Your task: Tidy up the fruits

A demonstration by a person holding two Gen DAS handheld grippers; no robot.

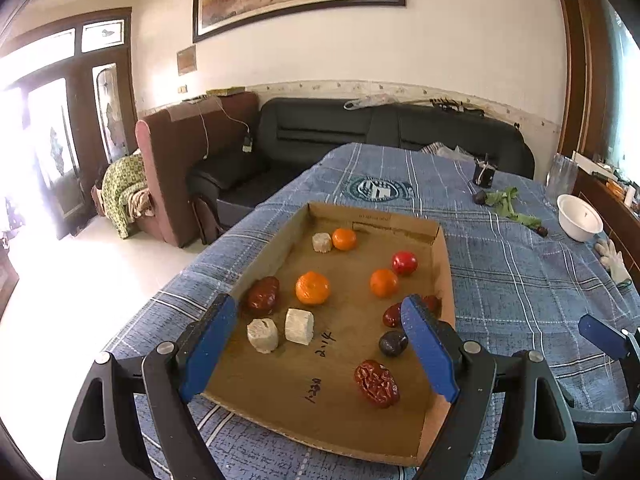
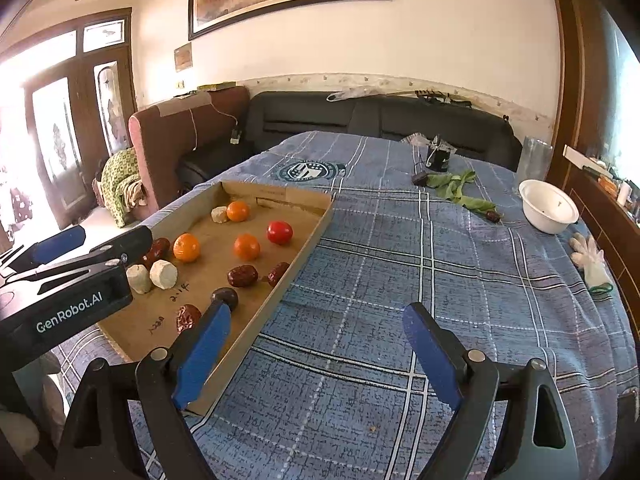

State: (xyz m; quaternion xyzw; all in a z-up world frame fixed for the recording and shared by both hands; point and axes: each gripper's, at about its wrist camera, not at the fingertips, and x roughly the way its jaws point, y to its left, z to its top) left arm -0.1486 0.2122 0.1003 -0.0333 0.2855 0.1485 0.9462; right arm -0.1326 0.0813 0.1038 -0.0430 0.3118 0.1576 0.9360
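3 oranges point(image 1: 312, 288), 4 red dates point(image 1: 376, 383), 3 pale chunks point(image 1: 299, 326), 1 tomato point(image 1: 404, 263), 1 plum point(image 1: 393, 343).

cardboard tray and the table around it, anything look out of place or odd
Inside the cardboard tray the fruit lies scattered and unsorted. The odd part is outside it: a small dark fruit and limp green leaves lie loose on the blue plaid cloth, near the white bowl.

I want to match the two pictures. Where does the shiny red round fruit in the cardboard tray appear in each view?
Left wrist view: the shiny red round fruit lies right of centre, near the right wall of the cardboard tray.
Right wrist view: the same fruit lies left of centre, near the tray's right wall.
Shared landmark: the white bowl on the blue plaid cloth, at far right in both.
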